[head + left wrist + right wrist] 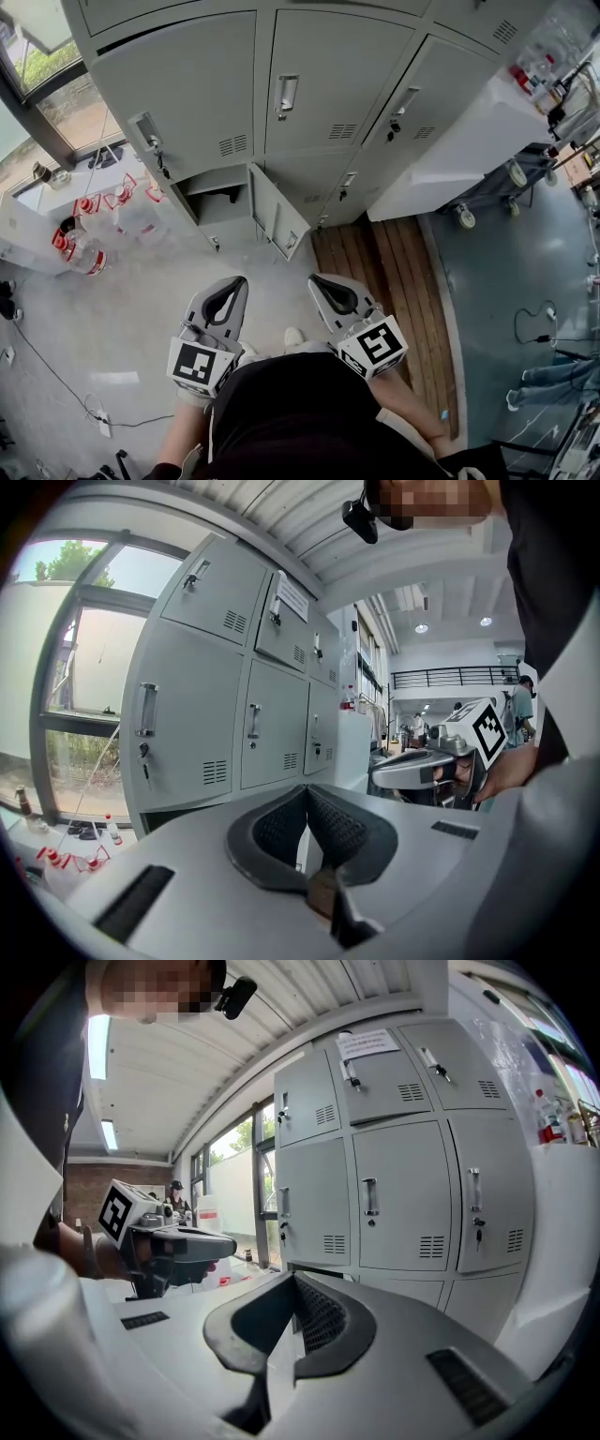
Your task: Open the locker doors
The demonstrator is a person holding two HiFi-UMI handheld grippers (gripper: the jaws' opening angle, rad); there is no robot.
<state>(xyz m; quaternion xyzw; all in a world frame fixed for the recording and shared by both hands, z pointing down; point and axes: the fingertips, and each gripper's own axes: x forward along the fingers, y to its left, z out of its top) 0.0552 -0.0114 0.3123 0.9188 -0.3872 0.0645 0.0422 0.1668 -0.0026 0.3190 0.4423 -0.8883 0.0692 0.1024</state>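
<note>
Left gripper (232, 286): jaws pressed together, nothing between them. Right gripper (321, 284): same, fully closed and empty. Both were held low in front of the person's body, side by side, tips toward the grey metal locker bank (328, 56) and well apart from it.

One small lower door (277, 221) at the bank's bottom left already stood swung out. Every other door in view looked closed.

Judged step: reach for the next closed door. The jaws would need spreading before arrival, since closed tips could not take the vertical chrome pull handle (286, 96) on the middle door. Grip across the handle's bar, not its mounts, then pull along the hinge arc rather than straight back.

Keys (161, 165) hung from the left door's lock, so any approach there should stay clear of them. The open lower door jutted out near the neighbouring bottom handle, so coming in from the right seemed safer. Clear water bottles with red labels (82, 251) sat on the floor at left, out of the way.
</note>
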